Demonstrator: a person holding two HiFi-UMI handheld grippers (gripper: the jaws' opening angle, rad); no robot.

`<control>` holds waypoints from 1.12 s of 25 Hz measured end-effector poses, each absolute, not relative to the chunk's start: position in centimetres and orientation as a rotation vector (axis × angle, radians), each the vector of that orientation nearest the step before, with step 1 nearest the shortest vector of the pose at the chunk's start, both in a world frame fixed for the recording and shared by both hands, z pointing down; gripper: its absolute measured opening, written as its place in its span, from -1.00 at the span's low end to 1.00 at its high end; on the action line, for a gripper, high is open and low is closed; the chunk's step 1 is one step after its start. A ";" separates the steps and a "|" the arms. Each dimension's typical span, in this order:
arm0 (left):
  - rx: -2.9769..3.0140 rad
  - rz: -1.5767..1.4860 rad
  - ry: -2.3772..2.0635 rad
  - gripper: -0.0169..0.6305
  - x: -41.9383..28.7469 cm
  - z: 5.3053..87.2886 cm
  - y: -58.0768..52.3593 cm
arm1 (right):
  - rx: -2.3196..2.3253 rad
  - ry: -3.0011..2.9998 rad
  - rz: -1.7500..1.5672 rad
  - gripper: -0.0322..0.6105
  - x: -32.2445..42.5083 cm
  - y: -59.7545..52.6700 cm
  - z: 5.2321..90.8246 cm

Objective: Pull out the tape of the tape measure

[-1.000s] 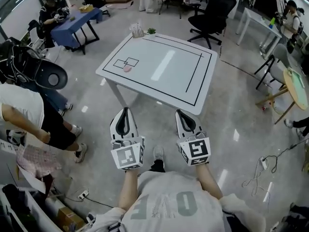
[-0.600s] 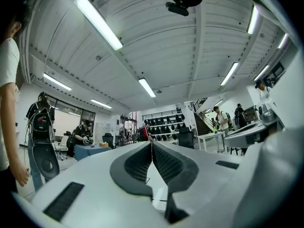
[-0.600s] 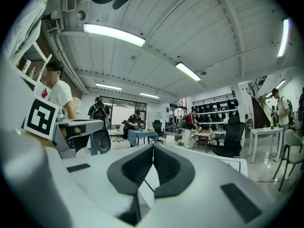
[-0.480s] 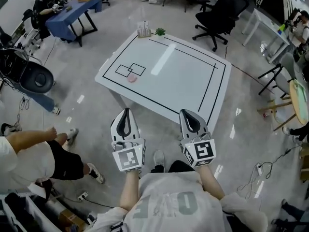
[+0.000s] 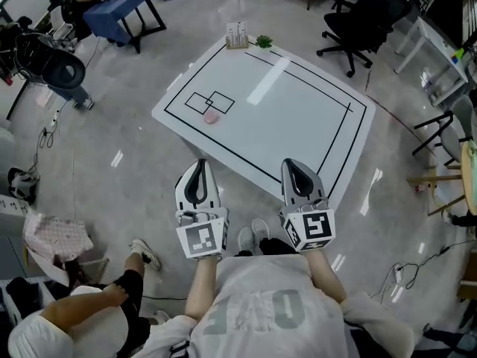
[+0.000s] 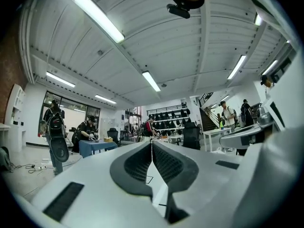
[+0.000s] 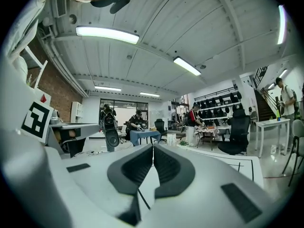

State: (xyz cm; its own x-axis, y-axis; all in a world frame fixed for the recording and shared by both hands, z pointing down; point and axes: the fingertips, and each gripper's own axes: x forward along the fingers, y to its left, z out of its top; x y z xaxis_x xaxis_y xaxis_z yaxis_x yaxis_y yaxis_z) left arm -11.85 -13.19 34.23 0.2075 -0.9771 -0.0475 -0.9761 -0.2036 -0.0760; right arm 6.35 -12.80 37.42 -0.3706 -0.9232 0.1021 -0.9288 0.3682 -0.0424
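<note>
A small pink thing, likely the tape measure point(image 5: 212, 117), lies on the white table point(image 5: 298, 118) beside two small black-outlined squares point(image 5: 210, 102). My left gripper point(image 5: 198, 164) and right gripper point(image 5: 291, 163) hang side by side in front of the table's near edge, over the floor. Both are shut, and neither holds anything. In the left gripper view the pads point(image 6: 164, 163) meet in a thin line, and the right gripper view shows the same point(image 7: 164, 165). Both grippers are well short of the pink thing.
A black line frames the tabletop. A small holder point(image 5: 237, 34) and a green plant point(image 5: 263, 42) stand at the table's far corner. A black office chair point(image 5: 365, 21) is behind it and a blue table point(image 5: 123, 10) far left. A person point(image 5: 82, 327) crouches at lower left.
The view has shifted, so the table sits closer and more to the right. The person at left moved down toward the lower left corner. Both grippers stay shut, side by side.
</note>
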 end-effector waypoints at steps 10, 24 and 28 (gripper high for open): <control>-2.309 -0.018 1.920 -0.18 -9.8 33.0 -15.7 | 1.688 -2.602 0.223 0.00 8.3 -15.9 37.9; -2.271 -0.005 2.010 -0.02 -12.3 32.8 -17.0 | 1.499 -2.691 0.241 0.02 5.1 -18.9 37.9; -2.231 -0.045 2.049 -0.02 -14.6 33.4 -18.5 | 1.285 -2.717 0.262 0.02 0.5 -22.3 38.8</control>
State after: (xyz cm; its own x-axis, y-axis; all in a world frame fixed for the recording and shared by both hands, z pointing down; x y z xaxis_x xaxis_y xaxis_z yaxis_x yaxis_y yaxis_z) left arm -14.58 -18.47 33.41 0.0878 -0.9947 -0.0541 -0.9913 -0.0819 -0.1025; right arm 0.55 -22.34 38.84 -0.6308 -0.7535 0.1854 -0.7750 0.6234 -0.1033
